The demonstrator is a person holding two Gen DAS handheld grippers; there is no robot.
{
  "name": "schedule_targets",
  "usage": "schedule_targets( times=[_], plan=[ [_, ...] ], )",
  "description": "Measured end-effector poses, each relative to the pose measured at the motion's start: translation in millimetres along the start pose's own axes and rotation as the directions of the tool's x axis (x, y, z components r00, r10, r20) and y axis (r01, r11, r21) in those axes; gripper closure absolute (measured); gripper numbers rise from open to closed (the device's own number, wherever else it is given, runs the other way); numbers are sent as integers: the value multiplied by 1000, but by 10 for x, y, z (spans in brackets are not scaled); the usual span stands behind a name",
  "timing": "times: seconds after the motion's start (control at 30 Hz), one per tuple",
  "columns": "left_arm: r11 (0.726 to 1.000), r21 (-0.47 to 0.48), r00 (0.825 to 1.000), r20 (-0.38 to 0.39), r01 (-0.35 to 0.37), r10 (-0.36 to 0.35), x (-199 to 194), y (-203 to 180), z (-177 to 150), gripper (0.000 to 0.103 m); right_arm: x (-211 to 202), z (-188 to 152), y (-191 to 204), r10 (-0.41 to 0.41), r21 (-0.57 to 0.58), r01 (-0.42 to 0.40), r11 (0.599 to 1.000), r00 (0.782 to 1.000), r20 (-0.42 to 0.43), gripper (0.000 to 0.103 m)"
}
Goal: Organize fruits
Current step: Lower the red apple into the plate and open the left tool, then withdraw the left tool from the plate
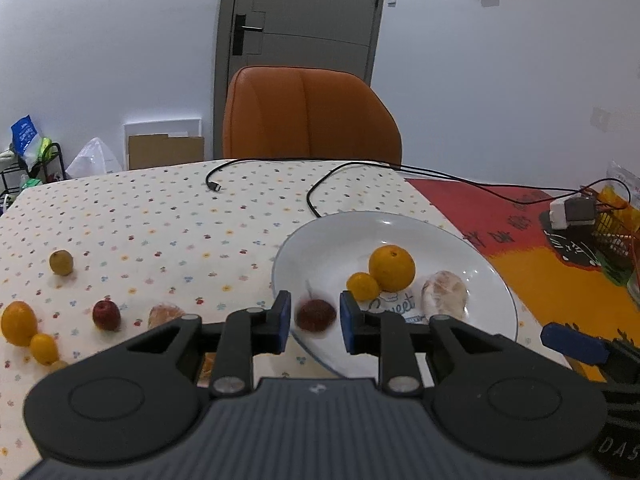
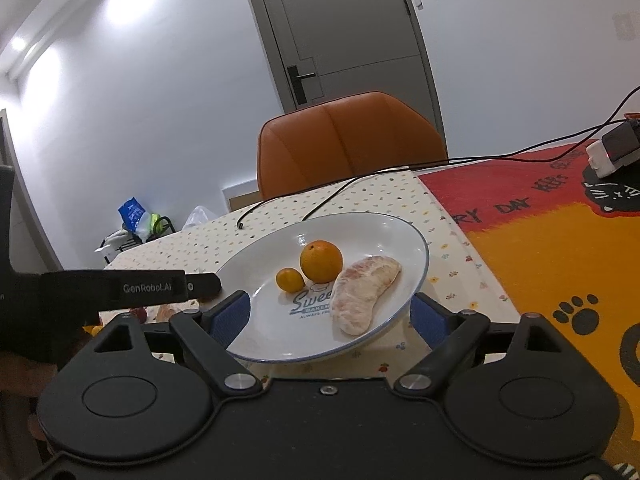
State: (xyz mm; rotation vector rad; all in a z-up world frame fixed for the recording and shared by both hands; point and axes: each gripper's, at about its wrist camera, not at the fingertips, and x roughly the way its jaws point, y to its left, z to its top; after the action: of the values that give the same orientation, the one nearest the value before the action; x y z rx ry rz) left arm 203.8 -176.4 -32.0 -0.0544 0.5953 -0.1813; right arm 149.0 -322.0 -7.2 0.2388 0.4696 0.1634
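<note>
Left gripper [image 1: 314,326] fingers stand apart around a blurred red fruit [image 1: 315,315] over the plate's [image 1: 496,304] near-left rim, right gripper [image 2: 330,316] fingers apart too; unclamped, the fruit may roll off onto the bench [image 1: 160,220].

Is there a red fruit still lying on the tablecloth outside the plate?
Yes: a red fruit sits on the dotted tablecloth left of the white plate, beside the oranges there.

White plate [image 2: 404,236] with blue rim; orange fruit [image 2: 321,261]; dotted cream tablecloth [image 1: 160,216]; orange chair [image 1: 308,116].
</note>
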Motion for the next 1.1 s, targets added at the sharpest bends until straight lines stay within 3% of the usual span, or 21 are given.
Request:
schedule_targets(
  times=[0.27, 0.83, 1.1],
  plan=[
    [998, -50, 999, 5, -37, 37, -172, 283, 0, 76, -4, 29, 207, 14, -39, -14, 999, 1000, -3, 14],
    [973, -161, 984, 38, -167, 175, -665, 1144, -103, 42, 95, 0, 727, 70, -78, -73, 994, 997, -36, 11],
    [954, -206, 973, 34, -217, 228, -848, 1489, -182, 38, 151, -45, 964, 94, -105, -100, 989, 994, -57, 11]
  ],
)
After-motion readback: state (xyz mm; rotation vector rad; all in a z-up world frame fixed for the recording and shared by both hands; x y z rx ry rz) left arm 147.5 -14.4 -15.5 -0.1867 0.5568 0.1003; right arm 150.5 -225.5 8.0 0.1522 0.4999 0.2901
